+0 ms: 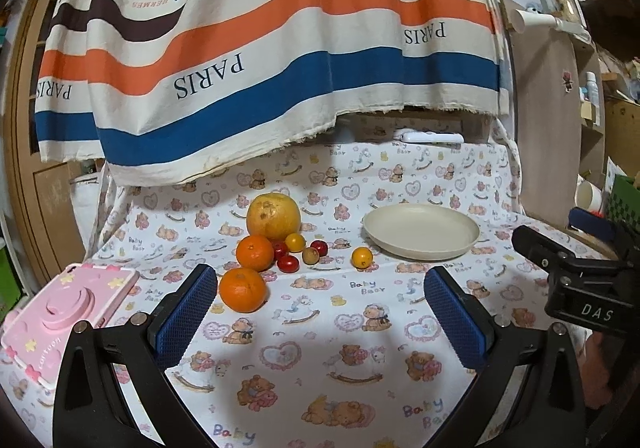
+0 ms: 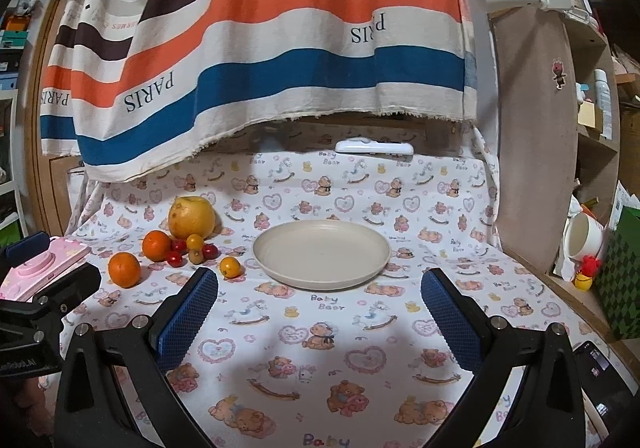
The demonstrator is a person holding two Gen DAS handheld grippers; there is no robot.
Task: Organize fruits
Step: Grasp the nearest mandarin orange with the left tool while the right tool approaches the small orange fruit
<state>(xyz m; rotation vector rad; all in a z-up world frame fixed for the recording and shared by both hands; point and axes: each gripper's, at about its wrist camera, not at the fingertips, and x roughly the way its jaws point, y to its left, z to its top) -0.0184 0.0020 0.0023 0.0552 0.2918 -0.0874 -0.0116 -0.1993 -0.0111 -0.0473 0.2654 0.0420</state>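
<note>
Wide-spread fingers [image 1: 184,316] on the left gripper [image 1: 320,276], nothing between the blue pads; same wide, empty stance on the right gripper [image 2: 319,277]. Both low over the bear-print cloth [image 1: 320,348], short of the fruit. All fruit heaped left of the plate [image 1: 420,228], none on it yet.

Likely trouble, left to right:
- Pink case [image 1: 68,312]: close beside the left gripper's outer finger, easily clipped on a reach for the near orange [image 1: 243,289].
- Near orange: round and smooth, apt to roll toward the front if pinched off-centre.
- Far orange [image 1: 255,252] and big yellow fruit [image 1: 273,216]: pressed up against the small fruit, so liable to scatter it when lifted. Big one possibly too broad for a sure hold.
- Red cherry tomatoes [image 1: 288,263]: probably soft, easily crushed, and packed too tightly for a clean single pinch.
- Plate: shallow rim, so prone to letting round fruit roll straight off; perhaps light enough to slide on the loose cloth.
- Between the two grippers: working side by side, some chance of a knock.

Count, left to right:
- one pink case
- two oranges
- one big yellow fruit
- three red cherry tomatoes
- one small brownish fruit [image 1: 310,255]
- two small yellow-orange fruits [image 1: 362,257], one in the cluster, one alone near the plate
- one plate
</note>
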